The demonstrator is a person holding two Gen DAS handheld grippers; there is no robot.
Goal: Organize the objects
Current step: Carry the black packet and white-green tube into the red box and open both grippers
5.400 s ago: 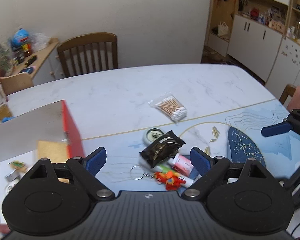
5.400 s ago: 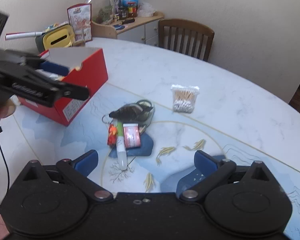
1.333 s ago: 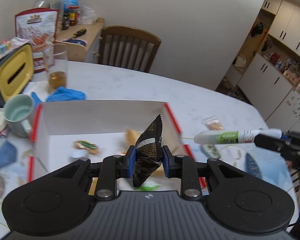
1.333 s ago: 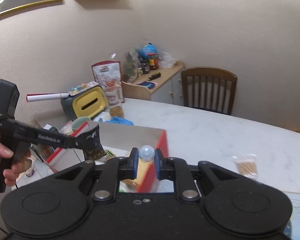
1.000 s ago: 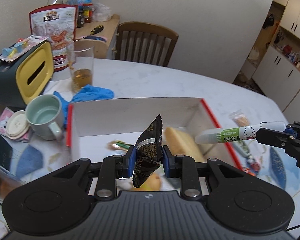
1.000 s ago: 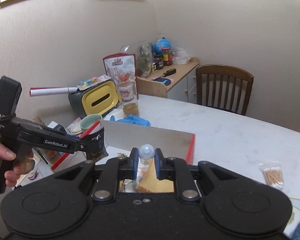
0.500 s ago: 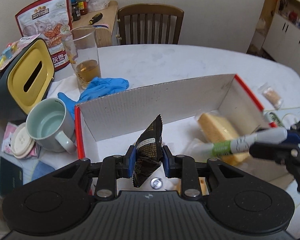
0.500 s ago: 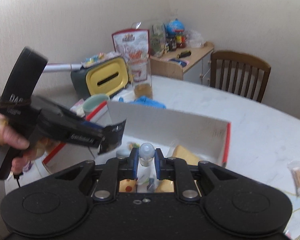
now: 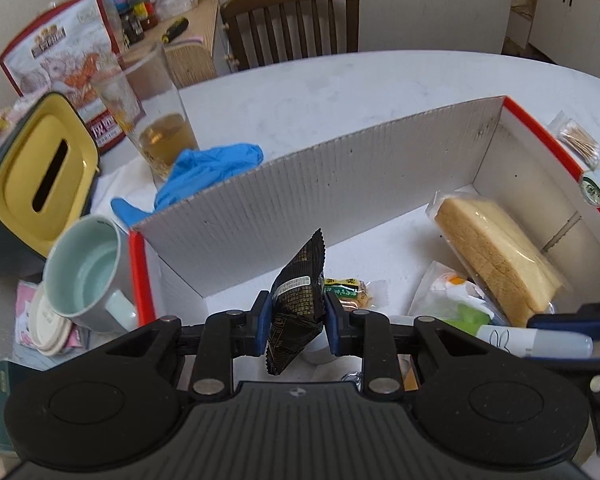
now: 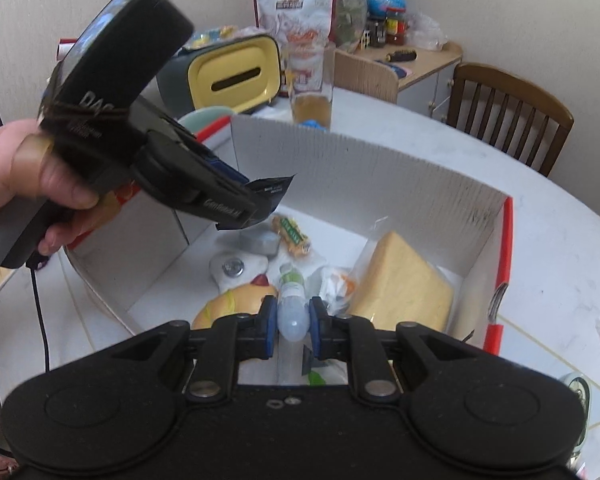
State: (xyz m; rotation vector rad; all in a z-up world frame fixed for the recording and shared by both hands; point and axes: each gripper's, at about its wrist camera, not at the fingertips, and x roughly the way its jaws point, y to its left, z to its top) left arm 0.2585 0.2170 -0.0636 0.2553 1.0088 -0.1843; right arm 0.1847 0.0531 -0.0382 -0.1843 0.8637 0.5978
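My left gripper [image 9: 296, 316] is shut on a black snack packet [image 9: 298, 308], held upright above the near left part of the red cardboard box [image 9: 332, 184]. In the right wrist view the same packet [image 10: 270, 192] sticks out of that gripper over the box [image 10: 380, 184], with a hand on the handle. My right gripper [image 10: 294, 322] is shut on a white tube with a green label [image 10: 293, 300], pointing down into the box. The tube [image 9: 536, 340] also shows low at the right of the left wrist view.
Inside the box lie a wrapped yellow sponge cake [image 9: 496, 248], a small green sweet [image 9: 346, 286] and several other small items. Left of the box stand a pale green mug [image 9: 84, 268], a glass of tea [image 9: 156, 120], a blue glove [image 9: 208, 168] and a yellow-lidded tissue box [image 9: 40, 168]. Cotton swabs [image 9: 580, 144] lie at the right.
Both grippers have sunk toward the box and tilted further down, each still holding its item. The tube has dropped from above the cake to low inside the box.
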